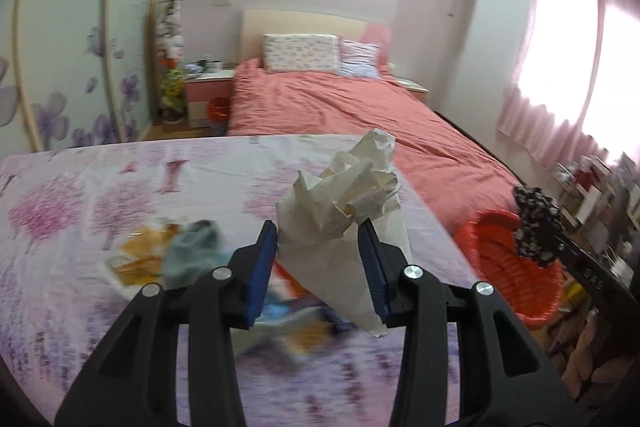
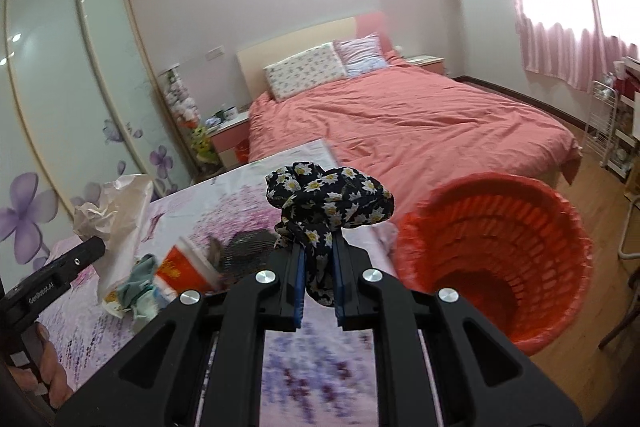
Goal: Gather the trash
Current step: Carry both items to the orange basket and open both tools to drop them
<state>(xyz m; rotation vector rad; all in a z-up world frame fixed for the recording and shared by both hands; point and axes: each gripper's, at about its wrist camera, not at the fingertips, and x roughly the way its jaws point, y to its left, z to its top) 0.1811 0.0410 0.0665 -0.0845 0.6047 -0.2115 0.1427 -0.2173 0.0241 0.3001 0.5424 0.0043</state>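
My right hand-held gripper (image 2: 318, 281) pinches the cloth (image 2: 328, 201), my left (image 1: 324, 263) clamps the paper (image 1: 344, 199); I'd centre each over the bin (image 2: 496, 251) to the right before letting go.

A floral-clothed tabletop (image 1: 80, 195) carries a teal cloth (image 1: 192, 251), yellow wrappers (image 1: 140, 255) and a red paper cup (image 2: 188, 267); the orange basket (image 2: 496, 259) stands on the floor (image 2: 600, 307).
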